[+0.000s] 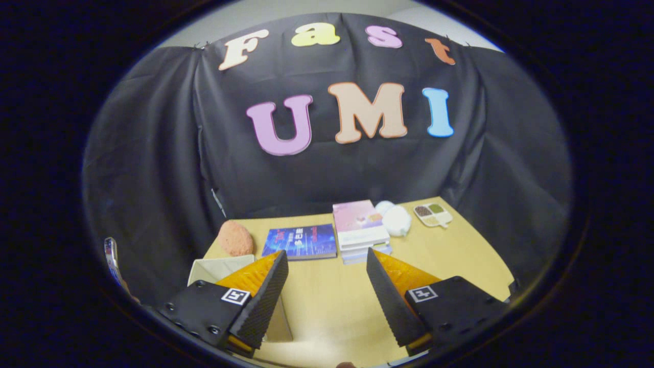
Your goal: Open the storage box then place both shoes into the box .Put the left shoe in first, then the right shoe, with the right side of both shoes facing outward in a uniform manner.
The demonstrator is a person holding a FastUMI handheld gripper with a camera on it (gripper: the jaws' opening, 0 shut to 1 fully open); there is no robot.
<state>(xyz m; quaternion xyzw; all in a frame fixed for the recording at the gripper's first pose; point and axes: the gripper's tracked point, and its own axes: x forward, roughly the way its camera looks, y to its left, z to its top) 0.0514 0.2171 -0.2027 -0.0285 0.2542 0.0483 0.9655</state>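
My gripper [326,261] hangs above the wooden table [449,255], its two black-padded fingers [263,299] spread wide apart with only bare tabletop between them. A beige storage box [212,268] sits under and behind the left finger, its top looking open, much of it hidden by that finger. Beyond the right finger, past a stack of books, lie two white rounded objects [394,219] that may be the shoes; they are too small to tell which way they face.
A blue book [301,241] lies flat just beyond the fingers. A stack of pink and white books [357,227] stands next to it. An orange-pink lump [236,238] sits behind the box. A small divided tray [433,213] is at the table's far right corner.
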